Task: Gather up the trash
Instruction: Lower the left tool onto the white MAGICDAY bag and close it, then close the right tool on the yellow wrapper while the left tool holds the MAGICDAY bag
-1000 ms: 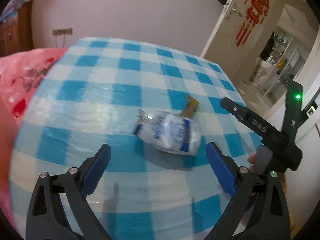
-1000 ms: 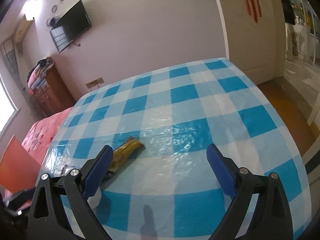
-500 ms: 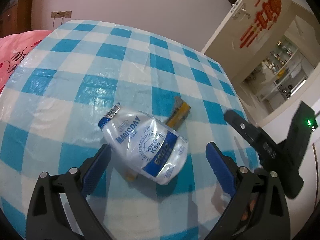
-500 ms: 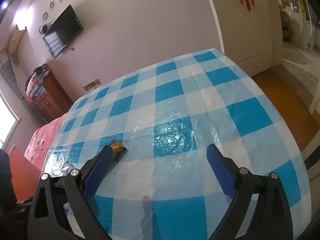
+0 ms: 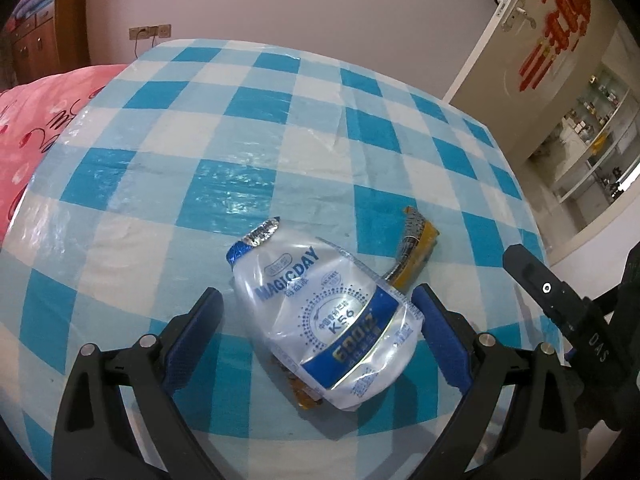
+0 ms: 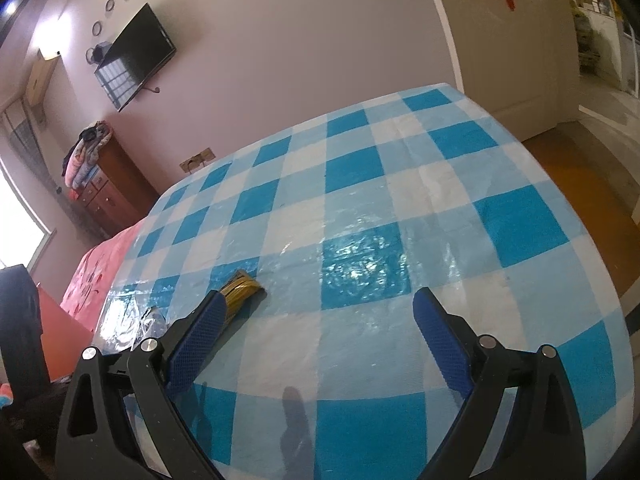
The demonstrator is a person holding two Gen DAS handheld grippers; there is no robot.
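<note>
Left gripper (image 5: 318, 320) spread wide, fingers flanking a crumpled clear-and-blue snack bag (image 5: 326, 320) without closing on it. Long axis of bag running from near right to far left, silvery torn end pointing away and left. Lying partly over a yellow wrapper (image 5: 416, 244), on a blue-and-white checked tablecloth (image 5: 240, 128) under glossy plastic. Right gripper (image 6: 318, 328) also spread wide, holding nothing, yellow wrapper (image 6: 240, 294) by its left finger. Beyond: pink bedding (image 5: 36, 120), wooden dresser (image 6: 108, 188), wall television (image 6: 134, 60), white door (image 5: 532, 32).

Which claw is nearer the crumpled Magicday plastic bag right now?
Left. The left claw is open around the Magicday bag; the right claw is open beside it, over bare tablecloth.
</note>
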